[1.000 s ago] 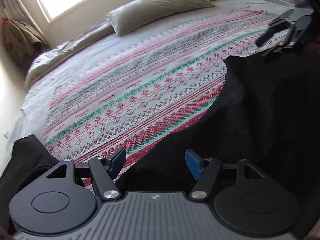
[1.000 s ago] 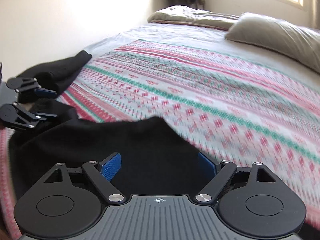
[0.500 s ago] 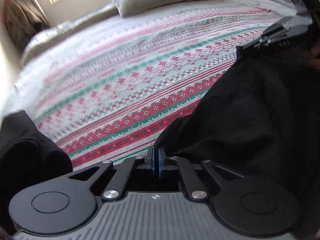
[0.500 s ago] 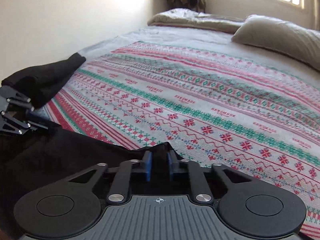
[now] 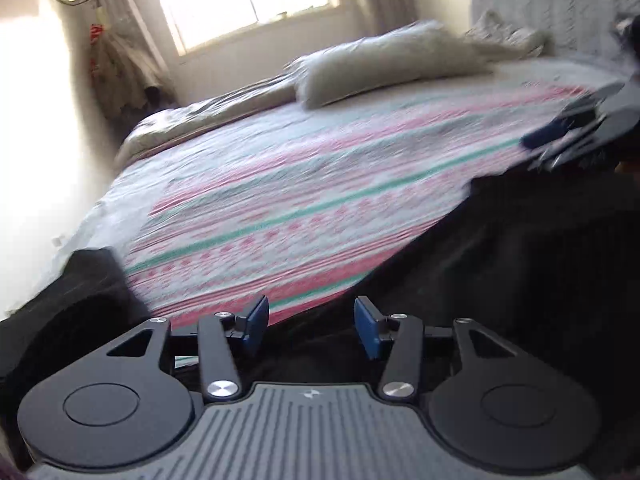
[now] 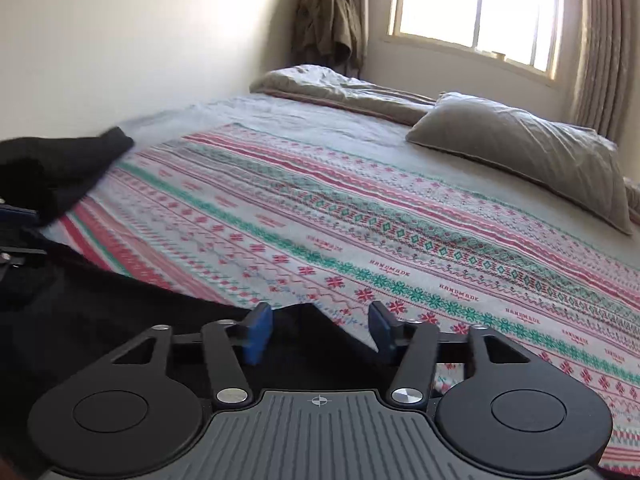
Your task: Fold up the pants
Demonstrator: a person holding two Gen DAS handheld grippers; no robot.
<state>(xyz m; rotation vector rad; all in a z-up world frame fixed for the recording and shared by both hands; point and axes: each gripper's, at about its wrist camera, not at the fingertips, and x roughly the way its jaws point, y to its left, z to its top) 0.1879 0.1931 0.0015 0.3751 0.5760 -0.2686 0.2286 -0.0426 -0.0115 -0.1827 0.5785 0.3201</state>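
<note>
a: where are the black pants (image 5: 520, 280) relative to the patterned bedspread (image 5: 320, 200)?
b: along its near edge, spread across the side nearest both cameras.
a: left gripper (image 5: 312, 330)?
b: jaws opening, about half apart; dark cloth lies below the gap, pads not pressing it.
a: right gripper (image 6: 320, 332)?
b: also opening, blue pads apart; a peak of pants fabric sits between them, unpinched. the pillow (image 6: 528, 156) lies at the bedspread's far side.

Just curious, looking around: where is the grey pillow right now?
The grey pillow lies at the far right of the bed in the right wrist view, below the window, beyond the patterned blanket.
</note>
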